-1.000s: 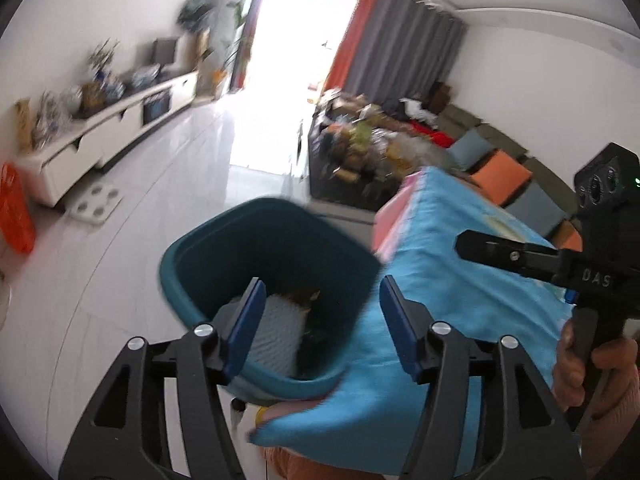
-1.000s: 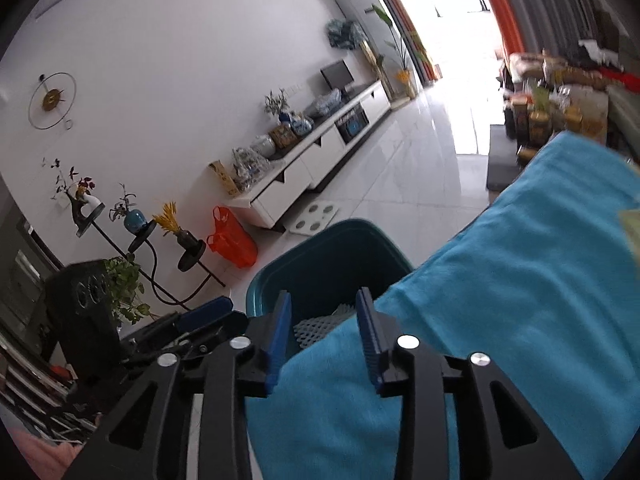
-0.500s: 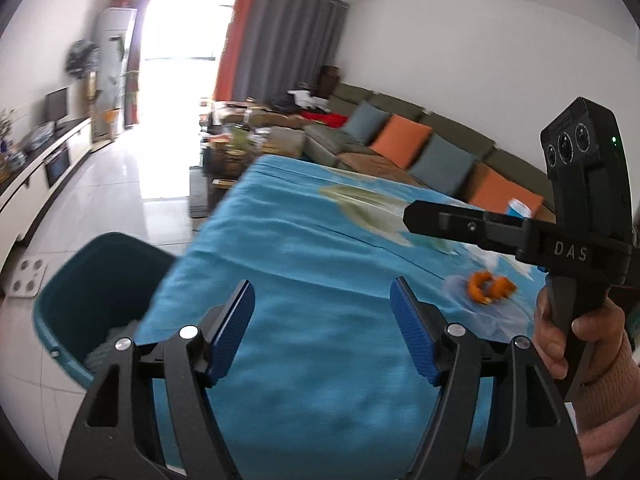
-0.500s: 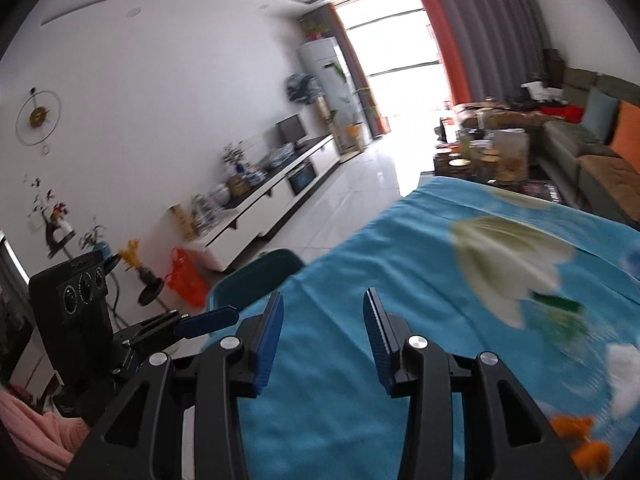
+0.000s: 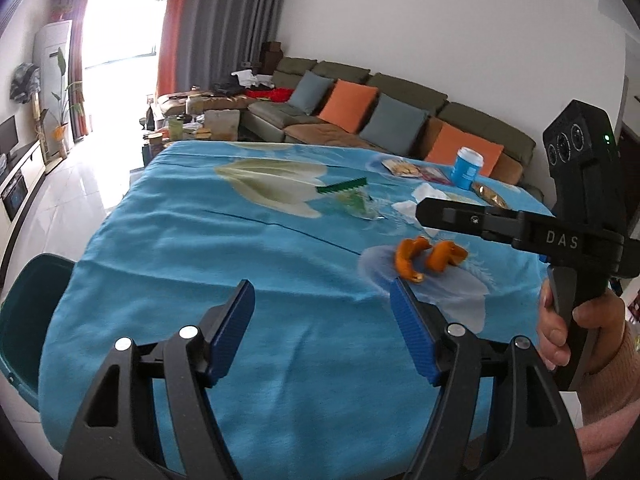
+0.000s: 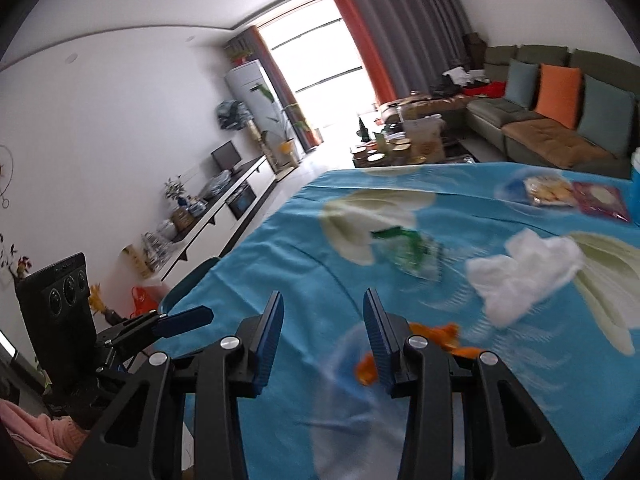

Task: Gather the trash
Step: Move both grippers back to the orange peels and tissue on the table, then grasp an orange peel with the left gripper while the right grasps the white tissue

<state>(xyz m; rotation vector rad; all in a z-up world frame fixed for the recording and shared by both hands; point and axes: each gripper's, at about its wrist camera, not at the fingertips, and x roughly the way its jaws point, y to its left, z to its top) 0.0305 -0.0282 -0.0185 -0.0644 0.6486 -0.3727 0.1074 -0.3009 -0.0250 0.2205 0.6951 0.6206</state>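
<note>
On the blue tablecloth (image 5: 240, 248) lie two orange peels (image 5: 428, 260), a crumpled white tissue (image 5: 424, 198) and a green wrapper (image 5: 352, 196). A teal trash bin (image 5: 28, 320) stands off the table's left edge. My left gripper (image 5: 320, 296) hangs open over bare cloth, with the peels just beyond its right finger. My right gripper (image 6: 323, 300) is also open and holds nothing. In its view, its right finger partly hides the orange peels (image 6: 440, 334). Farther off are the tissue (image 6: 520, 276) and the blurred green wrapper (image 6: 412, 252).
A blue cup (image 5: 466, 168), snack packets (image 5: 404, 168) and a gold wrapper (image 5: 488, 198) lie at the table's far right. A sofa (image 5: 360, 112) with cushions runs behind. A cluttered low table (image 5: 200, 124) and white TV cabinet (image 6: 224, 208) flank the tiled floor.
Both views swung right, from the teal bin onto the table. The bin slid to the left edge, and the peels, tissue and wrapper came into sight. Both grippers stayed open.
</note>
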